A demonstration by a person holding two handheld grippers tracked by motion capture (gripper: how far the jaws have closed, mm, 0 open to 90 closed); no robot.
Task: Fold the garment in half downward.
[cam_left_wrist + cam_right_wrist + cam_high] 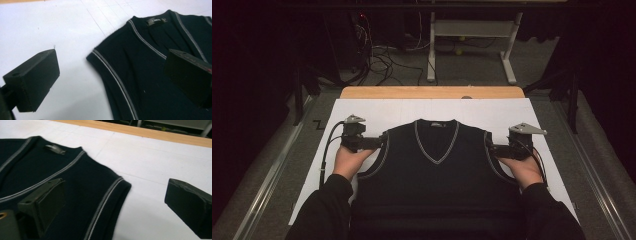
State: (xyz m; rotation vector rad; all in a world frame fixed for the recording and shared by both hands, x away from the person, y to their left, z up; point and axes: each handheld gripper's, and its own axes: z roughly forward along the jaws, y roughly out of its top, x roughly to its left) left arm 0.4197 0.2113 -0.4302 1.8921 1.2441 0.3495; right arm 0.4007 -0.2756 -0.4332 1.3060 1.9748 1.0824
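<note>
Left gripper [379, 142]: jaws spread wide at the vest's left armhole, one jaw over white sheet, the other over the knit, nothing clamped.
Vest [434, 175]: dark sleeveless V-neck, lying flat and face up in the middle of the white sheet [377, 112], pale grey stripe trimming the neck and both armholes, hem toward the person.
Neck label [156, 21]: small dark tab inside the collar, its writing too blurred to read.
Right gripper [493, 150]: jaws also parted, straddling the right armhole edge, one above fabric, one above sheet, holding nothing.
Table [432, 92]: wooden edge showing beyond the sheet.
</note>
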